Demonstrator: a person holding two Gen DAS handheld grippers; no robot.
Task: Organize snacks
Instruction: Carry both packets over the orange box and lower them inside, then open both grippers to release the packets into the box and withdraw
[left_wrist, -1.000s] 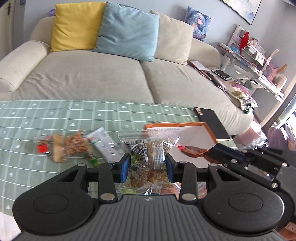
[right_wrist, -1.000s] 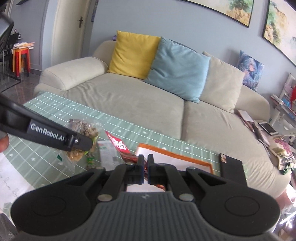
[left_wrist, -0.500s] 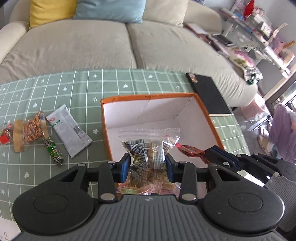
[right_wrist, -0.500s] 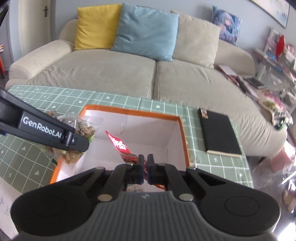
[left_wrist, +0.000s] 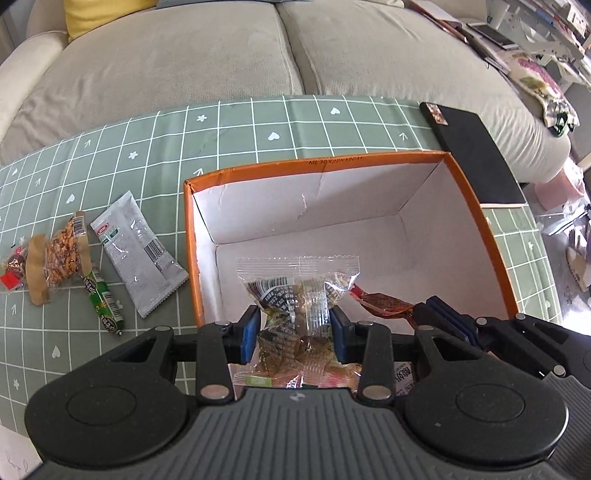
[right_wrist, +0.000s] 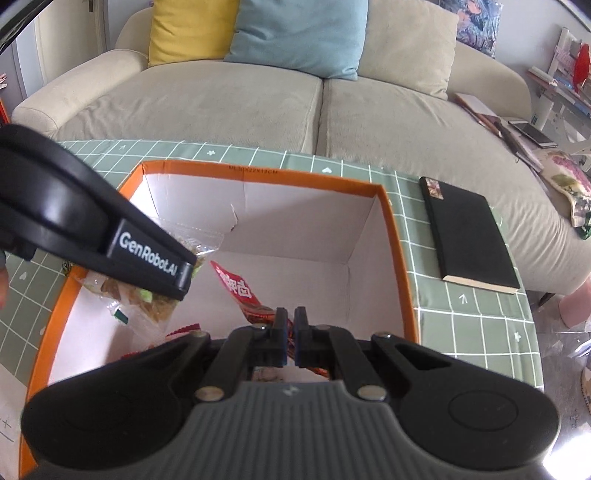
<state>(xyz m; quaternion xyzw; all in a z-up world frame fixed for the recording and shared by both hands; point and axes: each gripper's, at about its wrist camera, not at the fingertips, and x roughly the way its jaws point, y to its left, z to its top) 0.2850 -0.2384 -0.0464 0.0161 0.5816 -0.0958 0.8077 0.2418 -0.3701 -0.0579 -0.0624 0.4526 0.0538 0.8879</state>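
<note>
An orange box with a white inside stands open on the green checked tablecloth; it also shows in the right wrist view. My left gripper is shut on a clear snack bag and holds it over the box's near part. My right gripper is shut on a red snack packet, also above the box's inside. In the left wrist view the right gripper holds the red packet at the right. Other wrappers lie low in the box's near end, partly hidden.
Left of the box on the cloth lie a grey sachet, a green sausage stick, a peanut bar bag and a small red sweet. A black notebook lies right of the box. A beige sofa stands behind the table.
Both grippers have moved forward and tilted down, from beside the box to over its open inside, each still holding its snack.
</note>
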